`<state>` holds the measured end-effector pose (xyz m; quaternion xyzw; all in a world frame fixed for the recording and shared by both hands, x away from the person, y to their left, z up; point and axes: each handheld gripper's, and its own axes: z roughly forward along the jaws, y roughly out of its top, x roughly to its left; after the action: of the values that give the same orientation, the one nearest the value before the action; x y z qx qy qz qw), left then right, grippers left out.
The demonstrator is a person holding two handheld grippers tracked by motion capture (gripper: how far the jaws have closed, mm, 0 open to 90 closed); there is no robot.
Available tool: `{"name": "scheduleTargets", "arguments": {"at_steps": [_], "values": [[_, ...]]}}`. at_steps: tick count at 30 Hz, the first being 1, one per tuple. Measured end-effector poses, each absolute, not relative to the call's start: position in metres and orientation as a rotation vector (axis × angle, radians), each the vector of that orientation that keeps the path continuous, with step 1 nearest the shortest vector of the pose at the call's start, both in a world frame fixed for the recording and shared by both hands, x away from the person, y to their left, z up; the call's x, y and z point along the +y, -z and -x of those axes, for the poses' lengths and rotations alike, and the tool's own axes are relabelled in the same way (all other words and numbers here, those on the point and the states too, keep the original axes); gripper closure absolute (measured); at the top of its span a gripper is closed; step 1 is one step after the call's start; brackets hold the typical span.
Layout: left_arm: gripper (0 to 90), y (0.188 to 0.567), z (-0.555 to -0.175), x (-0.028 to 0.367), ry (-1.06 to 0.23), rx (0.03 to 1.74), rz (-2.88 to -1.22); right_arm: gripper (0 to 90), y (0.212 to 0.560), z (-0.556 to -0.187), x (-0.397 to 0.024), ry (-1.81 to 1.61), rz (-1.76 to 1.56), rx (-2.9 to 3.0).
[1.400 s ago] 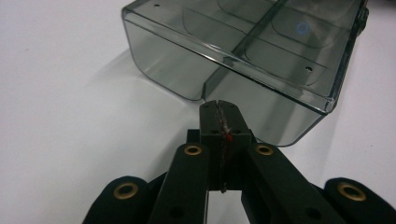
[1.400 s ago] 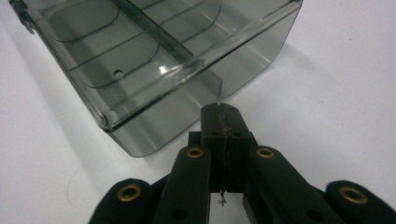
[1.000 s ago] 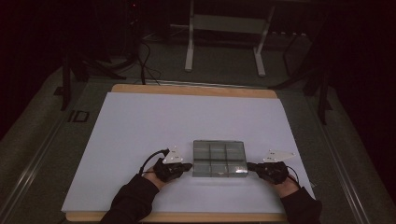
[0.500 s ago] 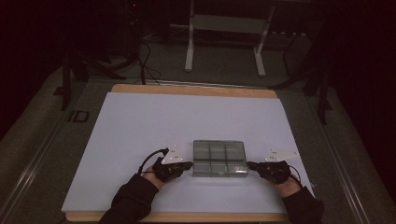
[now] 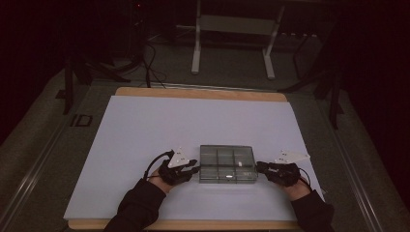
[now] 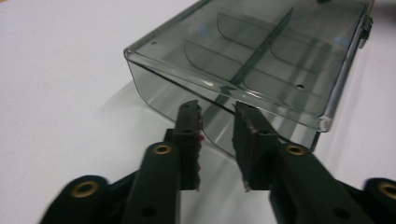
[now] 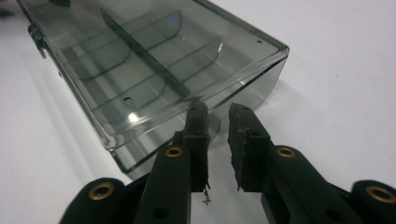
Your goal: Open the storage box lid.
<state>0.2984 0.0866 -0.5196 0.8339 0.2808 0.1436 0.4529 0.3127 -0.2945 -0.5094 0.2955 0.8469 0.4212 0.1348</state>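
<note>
A smoky clear plastic box [image 5: 227,163] with inner dividers and a closed lid lies on the white sheet [image 5: 145,125], near the front middle. My left gripper [image 5: 195,169] is at the box's left end and my right gripper [image 5: 260,167] at its right end. In the left gripper view the jaws stand a little apart, and the gripper [image 6: 217,112] has its tips against the box [image 6: 261,60] end wall, nothing between them. The right gripper view mirrors this: the gripper [image 7: 218,112] is narrowly open at the other end wall of the box [image 7: 154,60].
The sheet covers a wooden table whose edge [image 5: 193,92] shows at the back. Behind the table stand metal frame legs [image 5: 196,48] and floor cables [image 5: 150,67] in the dark. Sleeved forearms [image 5: 138,208] come in from the bottom.
</note>
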Motion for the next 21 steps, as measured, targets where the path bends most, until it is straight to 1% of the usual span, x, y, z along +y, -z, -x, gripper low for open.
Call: {"name": "scheduleTargets", "arguments": {"at_steps": [1, 2, 3, 4, 5, 8, 17, 18, 21], "values": [[66.0, 0.519, -0.300, 0.087, -0.349, 0.695, -2.056, 76.4, 0.509, -0.314, -0.294, -1.228, -0.855, 2.454], [65.8, 0.519, -0.301, 0.087, -0.352, 0.698, -2.054, 74.9, 0.508, -0.314, -0.294, -1.222, -0.855, 2.451], [63.2, 0.518, -0.302, 0.087, -0.364, 0.701, -2.050, 73.9, 0.507, -0.315, -0.294, -1.217, -0.847, 2.446], [62.6, 0.518, -0.302, 0.087, -0.364, 0.701, -2.050, 73.9, 0.507, -0.315, -0.294, -1.217, -0.847, 2.446], [62.6, 0.518, -0.304, 0.087, -0.362, 0.698, -2.041, 71.4, 0.506, -0.317, -0.293, -1.221, -0.847, 2.440], [62.5, 0.517, -0.307, 0.086, -0.380, 0.690, -2.035, 69.4, 0.505, -0.319, -0.293, -1.220, -0.840, 2.433], [62.6, 0.511, -0.314, 0.086, -0.409, 0.671, -2.018, 65.8, 0.498, -0.327, -0.288, -1.218, -0.816, 2.408], [62.7, 0.509, -0.317, 0.085, -0.413, 0.660, -2.005, 64.2, 0.496, -0.330, -0.286, -1.217, -0.811, 2.396], [63.0, 0.507, -0.320, 0.084, -0.421, 0.659, -1.998, 63.8, 0.495, -0.334, -0.284, -1.214, -0.805, 2.388]]}}
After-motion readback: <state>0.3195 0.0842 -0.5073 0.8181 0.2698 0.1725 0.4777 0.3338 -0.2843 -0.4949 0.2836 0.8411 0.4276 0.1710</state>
